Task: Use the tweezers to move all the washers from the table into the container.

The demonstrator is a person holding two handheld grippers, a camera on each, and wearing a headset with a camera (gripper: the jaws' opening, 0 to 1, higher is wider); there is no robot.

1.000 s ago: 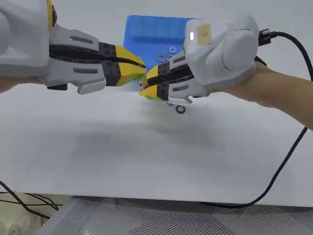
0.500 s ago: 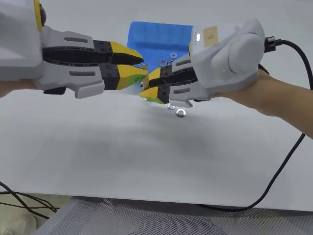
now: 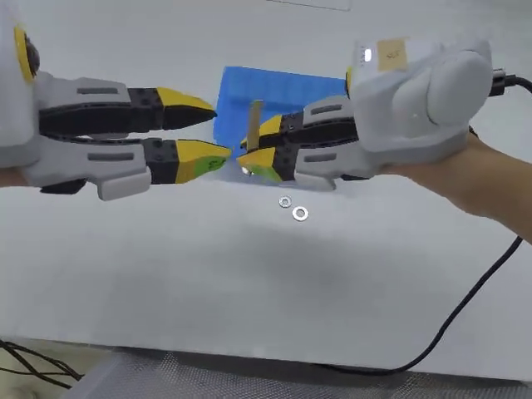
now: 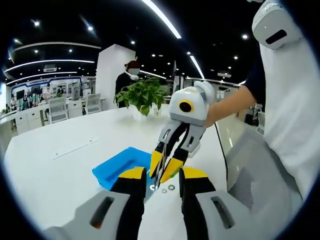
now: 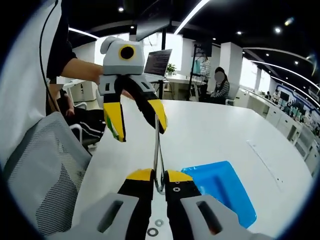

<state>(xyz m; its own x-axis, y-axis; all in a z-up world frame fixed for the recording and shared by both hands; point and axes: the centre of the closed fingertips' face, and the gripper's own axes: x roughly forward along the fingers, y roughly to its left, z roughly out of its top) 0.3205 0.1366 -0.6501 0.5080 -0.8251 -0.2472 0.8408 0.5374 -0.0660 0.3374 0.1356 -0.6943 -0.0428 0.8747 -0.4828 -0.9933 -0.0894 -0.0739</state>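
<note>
Task partly done at best. Nearest on the white table [image 3: 166, 274] lie 2 washers [image 3: 300, 214], close together but apart, loose, not yet picked; the second sits just beyond the first [image 3: 285, 202]. They also show low in the right gripper view, under the jaws.

Just past and above them is the right hand-held gripper [image 3: 249, 150], jaws pinched narrow on the tweezers [image 3: 254, 120]. 1 pair of tweezers, upright in the head view, tips pointing away from the washers. Nothing seen in the tips, too small to be sure.

Facing it is the left hand-held gripper [image 3: 221, 129], jaws spread wide, holding nothing, tips close by the tweezers; contact cannot be told.

Farthest is 1 blue container [image 3: 274, 87], flat on the table behind both grippers, its front part hidden by them. No washers can be made out in the visible part, so the count inside is unknown.

Left to do, as I judge it: bring the tweezers tips down, lift each of the 2 washers, drop them in the container.

Count: 2 hand-held grippers, 1 tweezers, 1 container, 2 washers on table.
</note>
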